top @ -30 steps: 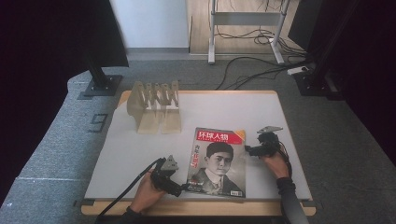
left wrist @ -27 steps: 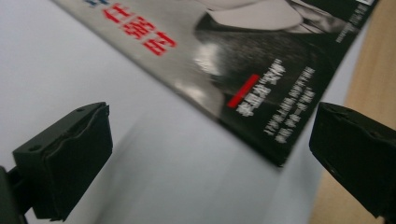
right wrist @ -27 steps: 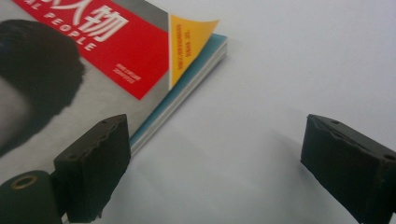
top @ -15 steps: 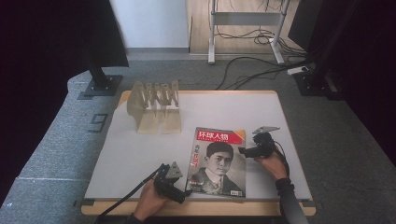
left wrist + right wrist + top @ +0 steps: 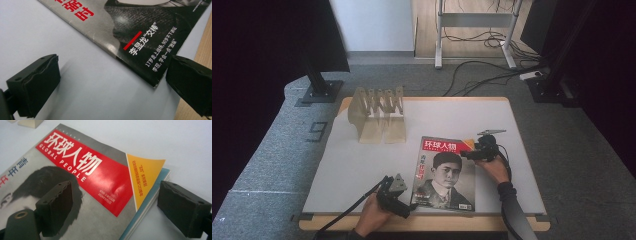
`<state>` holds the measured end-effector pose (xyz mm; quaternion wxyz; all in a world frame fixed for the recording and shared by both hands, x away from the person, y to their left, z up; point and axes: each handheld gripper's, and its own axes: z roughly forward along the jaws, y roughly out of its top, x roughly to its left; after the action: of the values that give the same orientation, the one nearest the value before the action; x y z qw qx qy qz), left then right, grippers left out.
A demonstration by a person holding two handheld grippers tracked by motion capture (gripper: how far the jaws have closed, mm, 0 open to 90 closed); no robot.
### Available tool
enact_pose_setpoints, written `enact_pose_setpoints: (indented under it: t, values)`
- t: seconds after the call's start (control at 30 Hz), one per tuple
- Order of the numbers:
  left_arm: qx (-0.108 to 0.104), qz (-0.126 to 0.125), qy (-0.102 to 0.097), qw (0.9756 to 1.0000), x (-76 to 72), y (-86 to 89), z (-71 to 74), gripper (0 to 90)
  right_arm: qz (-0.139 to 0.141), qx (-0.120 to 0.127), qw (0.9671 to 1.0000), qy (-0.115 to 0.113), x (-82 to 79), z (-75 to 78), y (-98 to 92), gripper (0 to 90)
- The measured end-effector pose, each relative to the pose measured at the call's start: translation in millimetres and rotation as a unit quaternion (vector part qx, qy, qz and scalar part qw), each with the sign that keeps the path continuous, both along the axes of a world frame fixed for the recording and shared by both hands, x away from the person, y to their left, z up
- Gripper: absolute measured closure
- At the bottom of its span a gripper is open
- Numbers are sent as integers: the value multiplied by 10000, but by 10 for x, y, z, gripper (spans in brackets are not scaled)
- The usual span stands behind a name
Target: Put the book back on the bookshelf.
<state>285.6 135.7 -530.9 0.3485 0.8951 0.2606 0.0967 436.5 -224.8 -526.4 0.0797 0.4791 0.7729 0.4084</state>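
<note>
A white table top [image 5: 362, 165] with a wooden rim carries a pale wooden rack [image 5: 377, 114] with upright dividers, standing toward the table's far left corner. Grey carpet [image 5: 267, 160] surrounds the table on all sides. Left of the table, a grey figure 9 [image 5: 317, 131] is marked on the carpet. Beyond the table's far left corner a black stand base [image 5: 320, 91] rests on the floor. Beyond its far edge, black cables [image 5: 477, 70] trail across the carpet, and past them stands a white metal frame [image 5: 472, 30]. A white power strip [image 5: 532, 75] lies beyond the far right corner.
</note>
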Motion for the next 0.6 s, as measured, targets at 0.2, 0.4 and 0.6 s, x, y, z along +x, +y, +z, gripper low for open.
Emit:
enact_pose_setpoints:
  t: [0.2, 0.4, 0.6]
  values:
    - [10, 6, -4, 10000, -1, -3, 0, 0, -205, 392, 9989, 124, 69, -5, -57, 195]
    - [13, 7, -4, 10000, -1, -3, 0, 0, -326, 203, 9992, 86, 153, 5, -18, 197]
    - [13, 11, -4, 10000, -1, -4, -1, 0, -417, 62, 9991, 54, 224, 11, 54, 176]
